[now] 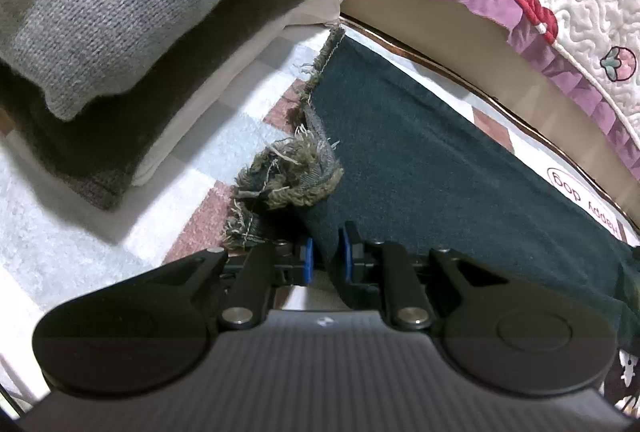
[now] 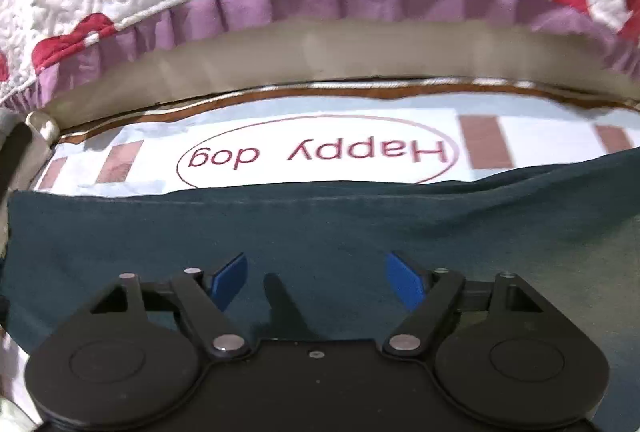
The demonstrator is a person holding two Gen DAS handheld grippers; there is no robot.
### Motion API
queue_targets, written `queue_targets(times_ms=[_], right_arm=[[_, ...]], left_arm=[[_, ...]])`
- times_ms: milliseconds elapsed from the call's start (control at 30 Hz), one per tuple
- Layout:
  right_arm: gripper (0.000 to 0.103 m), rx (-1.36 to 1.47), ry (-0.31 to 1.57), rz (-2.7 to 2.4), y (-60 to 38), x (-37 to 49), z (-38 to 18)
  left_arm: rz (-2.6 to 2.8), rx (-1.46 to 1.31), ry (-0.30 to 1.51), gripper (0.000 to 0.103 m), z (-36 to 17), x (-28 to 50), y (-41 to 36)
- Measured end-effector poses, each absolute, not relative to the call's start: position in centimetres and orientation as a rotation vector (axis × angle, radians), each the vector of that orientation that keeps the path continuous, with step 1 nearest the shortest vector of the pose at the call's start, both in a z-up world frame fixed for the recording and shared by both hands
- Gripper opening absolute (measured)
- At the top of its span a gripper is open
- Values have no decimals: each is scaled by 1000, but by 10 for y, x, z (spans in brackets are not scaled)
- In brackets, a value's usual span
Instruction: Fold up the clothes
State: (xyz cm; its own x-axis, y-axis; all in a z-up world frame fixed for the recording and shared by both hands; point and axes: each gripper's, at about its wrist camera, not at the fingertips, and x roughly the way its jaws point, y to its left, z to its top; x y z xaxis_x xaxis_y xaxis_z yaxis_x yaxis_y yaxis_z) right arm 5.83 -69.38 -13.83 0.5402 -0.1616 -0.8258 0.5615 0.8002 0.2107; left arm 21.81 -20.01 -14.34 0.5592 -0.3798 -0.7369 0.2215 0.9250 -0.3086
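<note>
Pinching a fold of the dark teal garment [image 1: 420,152] beside its frayed hem [image 1: 288,172], the left gripper [image 1: 326,252] was clamped. The right gripper [image 2: 316,280] hung wide open, empty, over that cloth, which lay flat near the "Happy dog" mat [image 2: 316,152].

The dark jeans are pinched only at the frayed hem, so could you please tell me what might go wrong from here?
1. The left gripper pinches just a narrow fold of the jeans beside the frayed hem; it may slip free.
2. The right gripper is open over the cloth, so lifting now could drag the jeans crooked.
3. The stack of folded clothes lies close by; swinging cloth could topple it.
</note>
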Motion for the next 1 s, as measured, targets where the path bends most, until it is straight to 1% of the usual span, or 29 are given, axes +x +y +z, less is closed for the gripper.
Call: queue_targets(times_ms=[100, 233, 300, 333, 367, 400, 433, 467, 500, 600, 700, 733, 767, 800, 867, 933, 1000], right_arm=[[81, 466, 875, -483, -705, 76, -143], [81, 606, 902, -522, -732, 93, -152], [81, 531, 943, -432, -731, 106, -150], [78, 483, 964, -380, -730, 113, -149], [66, 435, 984, -328, -729, 120, -147], [57, 403, 1010, -256, -727, 125, -148], [35, 382, 1032, -209, -725, 128, -150], [22, 348, 1052, -181, -722, 129, -151], [20, 308, 1071, -157, -718, 130, -153], [20, 197, 1077, -86, -702, 128, -151], [21, 154, 1091, -21, -691, 127, -151], [27, 129, 1094, -19, -689, 127, -150], [36, 101, 1097, -22, -688, 128, -149], [39, 75, 1100, -23, -686, 130, -148], [53, 23, 1110, -25, -684, 132, -149], [59, -5, 1134, -19, -684, 138, -154], [68, 30, 1136, -27, -690, 138, -161]], left_arm=[[-365, -191, 915, 15, -143, 219, -199], [-380, -175, 913, 15, -144, 219, -200], [-386, -166, 911, 15, -143, 218, -201], [-389, -166, 912, 15, -143, 218, -200], [-393, -169, 915, 15, -143, 219, -199], [-398, -172, 919, 15, -143, 220, -198], [-403, -175, 922, 15, -143, 221, -197], [-407, -181, 927, 15, -143, 221, -196], [-408, -193, 934, 15, -144, 222, -194], [-406, -195, 955, 17, -141, 223, -190], [-417, -131, 960, 17, -139, 222, -195], [-419, -119, 959, 17, -139, 221, -196], [-420, -112, 959, 17, -140, 221, -197], [-421, -108, 960, 17, -140, 221, -198], [-428, -73, 955, 17, -138, 220, -201], [-437, -27, 948, 17, -135, 217, -205], [-444, 10, 942, 18, -133, 216, -208]])
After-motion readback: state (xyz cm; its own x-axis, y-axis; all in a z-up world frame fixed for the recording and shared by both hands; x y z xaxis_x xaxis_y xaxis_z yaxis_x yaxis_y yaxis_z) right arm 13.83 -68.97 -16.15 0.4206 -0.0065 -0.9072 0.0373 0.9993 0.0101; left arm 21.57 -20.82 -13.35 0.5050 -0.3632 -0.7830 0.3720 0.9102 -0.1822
